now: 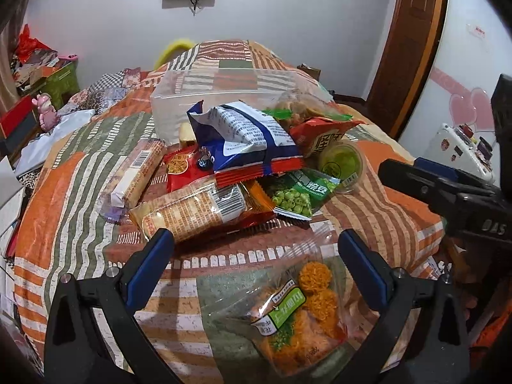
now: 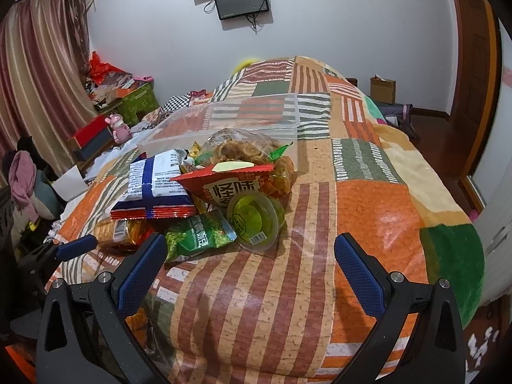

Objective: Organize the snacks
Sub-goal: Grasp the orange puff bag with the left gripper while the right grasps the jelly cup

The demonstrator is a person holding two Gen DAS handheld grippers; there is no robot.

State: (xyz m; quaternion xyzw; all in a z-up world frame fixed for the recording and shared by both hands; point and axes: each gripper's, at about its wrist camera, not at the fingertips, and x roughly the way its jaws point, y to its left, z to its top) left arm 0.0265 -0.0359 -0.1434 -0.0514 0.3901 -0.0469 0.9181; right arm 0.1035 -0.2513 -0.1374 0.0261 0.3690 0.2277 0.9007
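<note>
Snacks sit heaped on the patchwork-covered bed, just in front of a clear plastic bin. Left gripper hovers, jaws spread wide and empty, above a clear bag of orange noodle balls at 6 o'clock. Right gripper, jaws equally wide and empty, has a green jelly cup at 12 o'clock beside a green pea packet.

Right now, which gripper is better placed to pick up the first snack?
Left. The left gripper hangs open directly over the clear bag of orange snack balls, which lies apart from the pile. The right gripper is open over bare blanket.
</note>
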